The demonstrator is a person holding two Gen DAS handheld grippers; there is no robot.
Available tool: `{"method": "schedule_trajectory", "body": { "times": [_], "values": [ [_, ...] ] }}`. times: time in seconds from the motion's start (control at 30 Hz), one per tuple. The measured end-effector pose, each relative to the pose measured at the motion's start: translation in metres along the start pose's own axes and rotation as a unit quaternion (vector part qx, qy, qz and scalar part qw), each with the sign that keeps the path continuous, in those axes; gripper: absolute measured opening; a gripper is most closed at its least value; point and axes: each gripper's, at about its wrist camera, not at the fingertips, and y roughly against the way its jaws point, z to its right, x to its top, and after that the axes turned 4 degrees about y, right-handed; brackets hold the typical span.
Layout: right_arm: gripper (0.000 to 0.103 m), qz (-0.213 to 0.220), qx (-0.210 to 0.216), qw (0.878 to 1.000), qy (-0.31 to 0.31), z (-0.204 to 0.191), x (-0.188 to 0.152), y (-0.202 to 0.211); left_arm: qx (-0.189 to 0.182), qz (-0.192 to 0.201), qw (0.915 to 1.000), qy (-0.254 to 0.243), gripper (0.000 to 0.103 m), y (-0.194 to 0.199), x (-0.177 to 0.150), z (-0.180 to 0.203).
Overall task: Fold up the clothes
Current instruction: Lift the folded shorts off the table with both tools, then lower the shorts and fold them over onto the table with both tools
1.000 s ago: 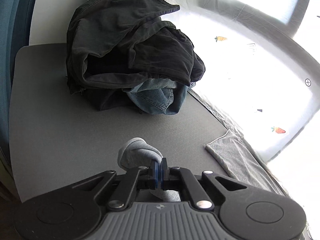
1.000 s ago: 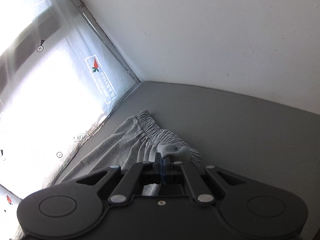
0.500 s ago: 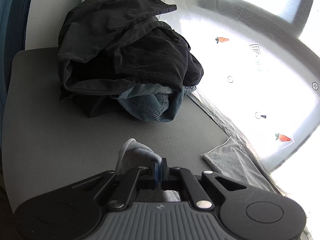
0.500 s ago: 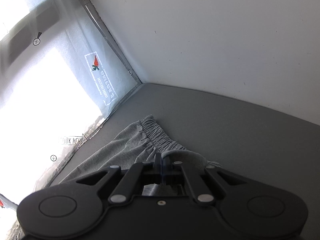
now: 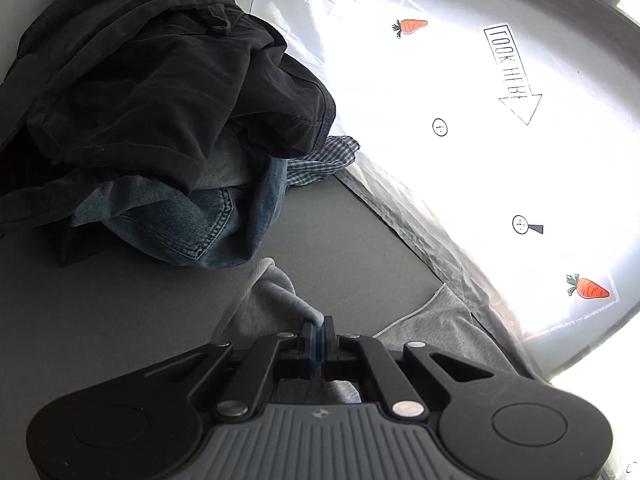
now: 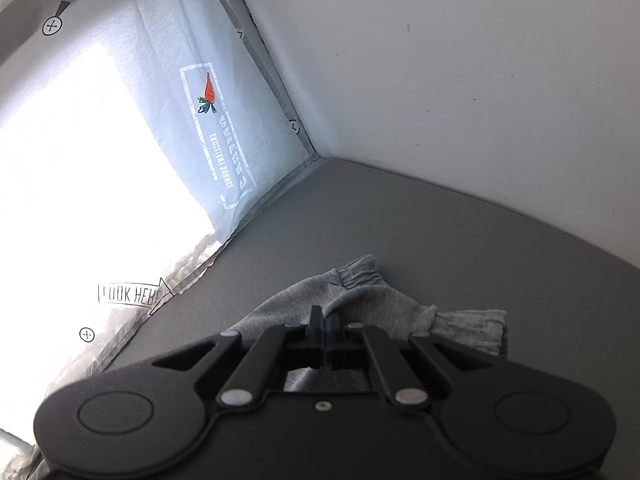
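A pair of grey sweat shorts (image 5: pixel 448 320) lies on the grey table (image 5: pixel 120 320). My left gripper (image 5: pixel 318 330) is shut on a bunched fold of the grey shorts, which rises just ahead of the jaws. In the right wrist view my right gripper (image 6: pixel 324 326) is shut on the shorts (image 6: pixel 384 312) near the elastic waistband, and the cloth is lifted off the table (image 6: pixel 440 232) and drapes to both sides. A pile of other clothes (image 5: pixel 160 100), black garments over blue jeans and a checked shirt, sits close ahead of the left gripper.
A bright plastic-covered window (image 5: pixel 460 140) with carrot stickers and a "LOOK HERE" arrow runs along the table's far edge; it also shows in the right wrist view (image 6: pixel 80 180). A white wall (image 6: pixel 460 60) meets the table at the right corner.
Both grippers have carried the grey shorts forward towards the window. The clothes pile looms larger and closer in the left view. The waistband is raised and gathered more in the right view.
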Motion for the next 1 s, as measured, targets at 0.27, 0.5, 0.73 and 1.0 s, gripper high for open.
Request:
{"method": "schedule_trajectory", "body": {
  "times": [0.27, 0.5, 0.73, 1.0],
  "values": [
    [0.001, -0.042, 0.008, 0.999, -0.033, -0.042, 0.019, -0.137, -0.003, -0.051, 0.9945, -0.092, 0.001, -0.149, 0.008, 0.146],
    [0.005, -0.039, -0.016, 0.999, -0.007, -0.064, 0.01, -0.191, -0.004, -0.072, 0.9857, -0.152, 0.01, -0.218, -0.015, 0.197],
    [0.044, 0.047, -0.039, 0.988, 0.142, -0.091, -0.015, -0.15, -0.055, -0.053, 0.9887, -0.129, 0.024, -0.183, -0.017, 0.173],
    [0.001, -0.006, 0.078, 0.954, 0.289, -0.153, -0.138, -0.096, -0.156, -0.099, 0.9474, -0.261, 0.043, -0.092, -0.124, 0.186]
  ]
}}
